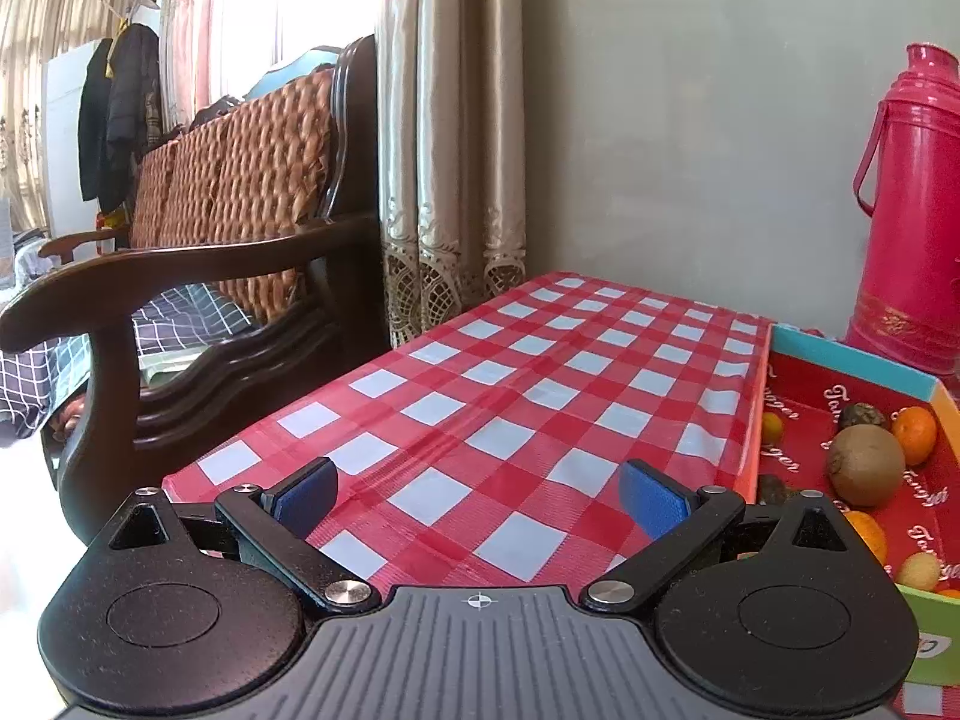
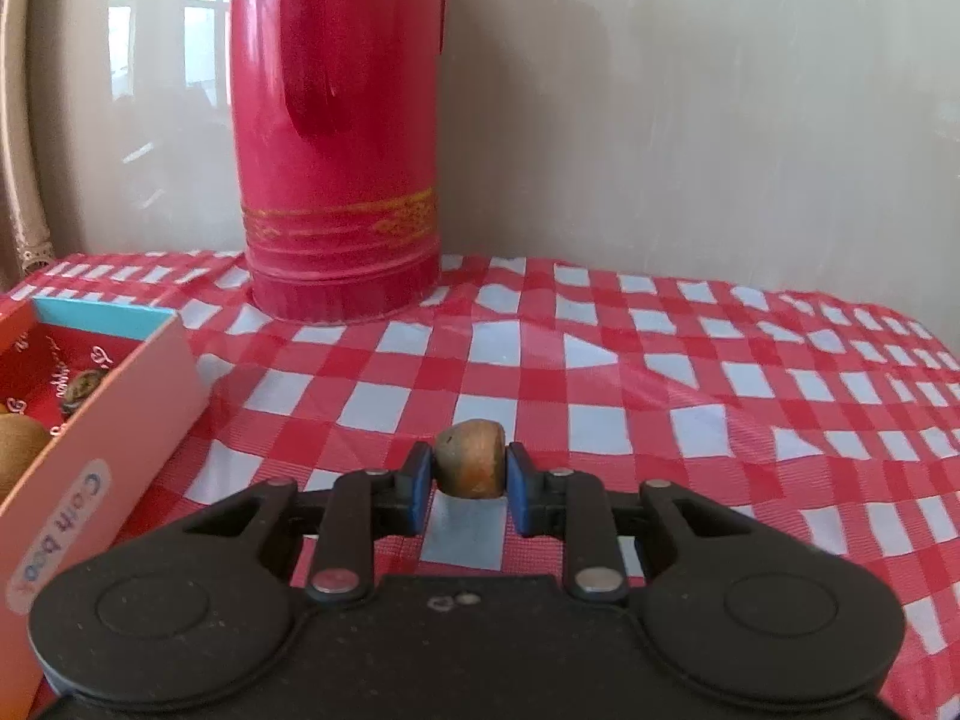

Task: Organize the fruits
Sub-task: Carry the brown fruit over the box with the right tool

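My right gripper [image 2: 469,471] is shut on a small brown-orange fruit [image 2: 470,465], held just above the checked tablecloth to the right of the box [image 2: 114,414]. My left gripper [image 1: 478,489] is open and empty over the tablecloth, left of the same box [image 1: 852,354]. In the left wrist view the box holds a brown kiwi [image 1: 866,465], an orange tangerine [image 1: 915,433], a dark wrinkled fruit [image 1: 861,416], a pale yellow fruit [image 1: 918,571] and other small orange ones. In the right wrist view a kiwi [image 2: 18,450] shows inside the box at the left edge.
A tall pink thermos [image 2: 336,138] stands against the wall behind the box; it also shows in the left wrist view [image 1: 915,210]. A red-and-white checked cloth [image 2: 690,390] covers the table. A dark wooden chair [image 1: 198,276] and curtains [image 1: 450,138] stand beyond the table's left edge.
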